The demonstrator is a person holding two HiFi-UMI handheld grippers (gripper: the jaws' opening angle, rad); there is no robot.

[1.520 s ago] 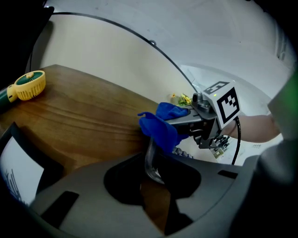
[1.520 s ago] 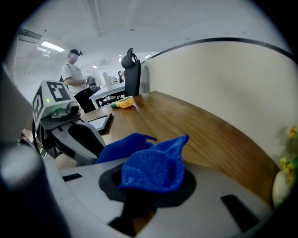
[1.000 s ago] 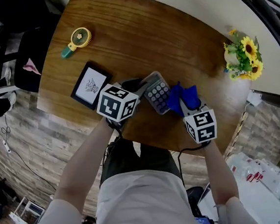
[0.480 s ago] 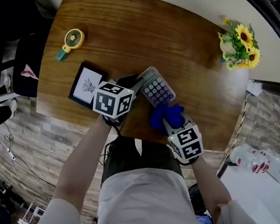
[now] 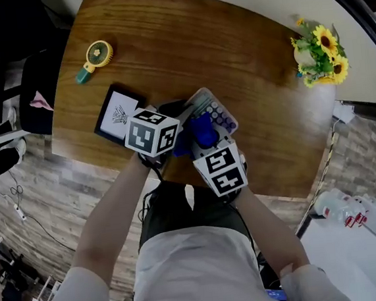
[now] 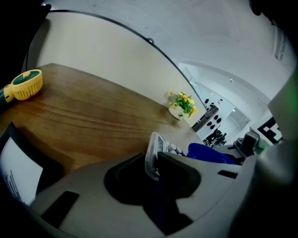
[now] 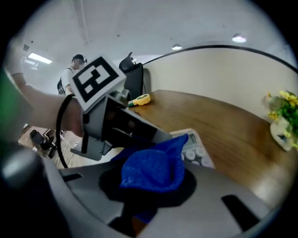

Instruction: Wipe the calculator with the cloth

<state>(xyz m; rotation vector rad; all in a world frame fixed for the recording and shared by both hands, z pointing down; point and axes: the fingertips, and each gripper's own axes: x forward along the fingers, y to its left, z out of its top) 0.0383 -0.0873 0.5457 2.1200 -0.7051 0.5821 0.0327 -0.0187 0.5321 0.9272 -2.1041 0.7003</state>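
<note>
A grey calculator [image 5: 215, 113] lies tilted on the wooden table [image 5: 165, 49], its left end raised. My left gripper [image 5: 181, 119] is shut on that end; in the left gripper view the calculator's edge [image 6: 152, 155] stands pinched between the jaws of the left gripper [image 6: 156, 161]. My right gripper [image 5: 204, 142] is shut on a bunched blue cloth [image 5: 200, 133], which rests on the calculator's near part. In the right gripper view the blue cloth [image 7: 153, 166] fills the right gripper [image 7: 152, 179] and covers most of the calculator [image 7: 198, 149]; several keys show beside it.
A black e-reader [image 5: 118, 115] lies left of the left gripper. A yellow hand fan [image 5: 94, 57] sits at the far left. A pot of sunflowers [image 5: 319, 51] stands at the table's right edge. The table's near edge runs just under both grippers.
My right gripper carried the blue cloth from the calculator's right side, round its near end, leftward onto the calculator beside the left gripper. The left gripper kept still on the calculator.
</note>
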